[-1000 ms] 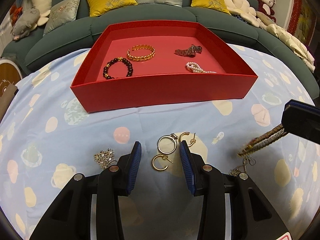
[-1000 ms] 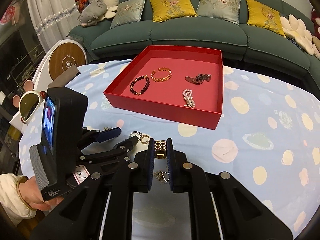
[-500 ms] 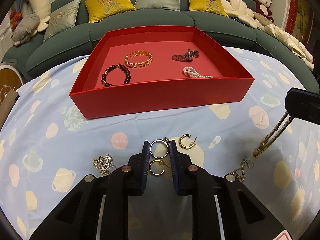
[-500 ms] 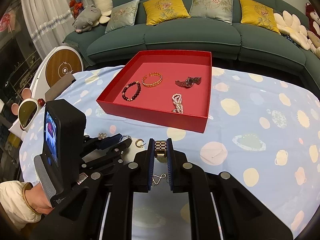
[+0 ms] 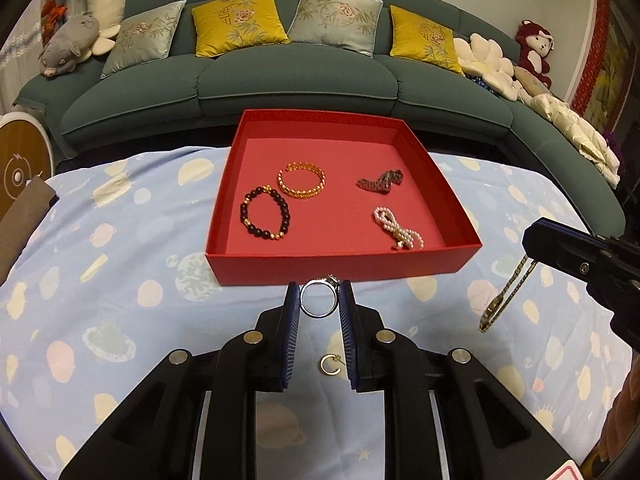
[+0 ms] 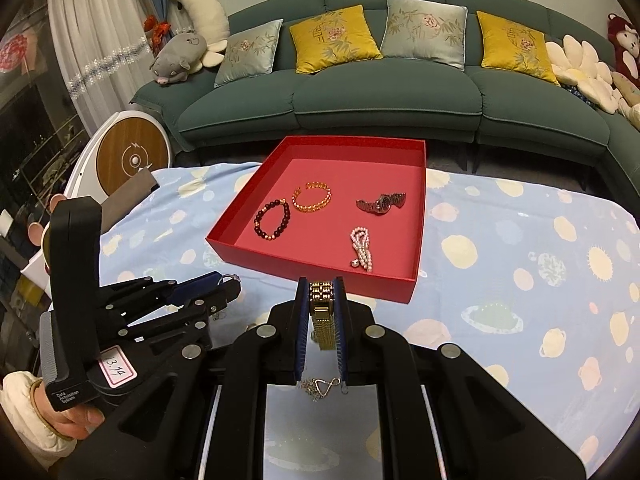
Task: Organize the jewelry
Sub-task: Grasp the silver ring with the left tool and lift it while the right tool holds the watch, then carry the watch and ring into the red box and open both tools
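Left gripper (image 5: 319, 300) is lifted off the bench, pointing at the red box (image 5: 340, 266), fingers pinched on a silver ring (image 5: 319, 298) held upright just short of the box's near wall; a gold hoop earring (image 5: 330, 363) lies on the blue cloth (image 5: 120, 280) below. Right gripper (image 6: 321, 300) sits level too, fingers clamped on a gold watch (image 6: 322, 314), band hanging down; a little chain (image 6: 320, 387) lies on the cloth under it. Left handle has a sticker reading "13.14" (image 6: 116, 369) and print "Data Acquisition System" (image 6: 66, 399). Inside the box: bead bracelet (image 5: 264, 218), gold bangle (image 5: 301, 180), dark watch (image 5: 380, 181), pearls (image 5: 398, 233).
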`<action>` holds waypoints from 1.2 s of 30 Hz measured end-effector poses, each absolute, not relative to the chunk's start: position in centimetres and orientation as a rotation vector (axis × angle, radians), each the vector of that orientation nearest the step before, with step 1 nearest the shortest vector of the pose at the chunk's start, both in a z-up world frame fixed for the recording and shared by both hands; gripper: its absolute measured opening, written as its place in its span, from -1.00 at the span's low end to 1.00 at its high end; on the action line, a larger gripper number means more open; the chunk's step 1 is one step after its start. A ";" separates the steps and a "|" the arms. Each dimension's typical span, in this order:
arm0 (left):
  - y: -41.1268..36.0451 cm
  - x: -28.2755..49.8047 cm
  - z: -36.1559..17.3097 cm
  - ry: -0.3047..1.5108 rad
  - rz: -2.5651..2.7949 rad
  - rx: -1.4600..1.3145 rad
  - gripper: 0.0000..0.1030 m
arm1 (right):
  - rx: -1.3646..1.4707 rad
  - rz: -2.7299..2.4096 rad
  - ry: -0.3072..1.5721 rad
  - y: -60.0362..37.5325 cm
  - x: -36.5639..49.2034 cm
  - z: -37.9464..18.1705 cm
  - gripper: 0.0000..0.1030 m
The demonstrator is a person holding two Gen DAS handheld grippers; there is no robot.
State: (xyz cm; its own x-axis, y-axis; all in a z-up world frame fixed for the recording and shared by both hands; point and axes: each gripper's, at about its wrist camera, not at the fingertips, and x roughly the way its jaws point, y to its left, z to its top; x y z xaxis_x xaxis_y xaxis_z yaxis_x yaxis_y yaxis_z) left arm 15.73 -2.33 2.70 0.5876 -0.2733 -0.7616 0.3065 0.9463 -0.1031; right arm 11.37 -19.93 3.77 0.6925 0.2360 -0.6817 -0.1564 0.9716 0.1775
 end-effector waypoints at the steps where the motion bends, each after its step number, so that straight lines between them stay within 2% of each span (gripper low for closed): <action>1: -2.2 16.2 3.2 0.878 -0.331 0.037 -0.67 | 0.107 0.217 0.769 -19.9 11.6 4.1 -0.79; 9: -2.4 21.5 6.8 0.818 -0.290 0.062 -0.67 | 0.075 0.180 0.727 -19.1 16.3 6.6 -0.79; 17: -3.6 29.6 7.5 0.815 -0.232 0.042 -0.67 | 0.102 0.135 0.706 -19.4 24.0 7.5 -0.79; 25: -6.0 36.3 5.2 0.840 -0.188 0.089 -0.66 | 0.114 0.105 0.702 -18.6 31.3 6.3 -0.79; 33: -7.6 39.9 1.2 0.913 -0.153 0.144 -0.65 | 0.158 0.057 0.798 -19.9 35.7 1.6 -0.79; 35: -7.9 40.2 0.3 0.943 -0.144 0.158 -0.61 | 0.164 0.064 0.830 -20.3 36.1 0.7 -0.79; 36: -7.9 40.2 0.0 0.950 -0.149 0.157 -0.51 | 0.167 0.077 0.850 -20.5 36.3 0.3 -0.79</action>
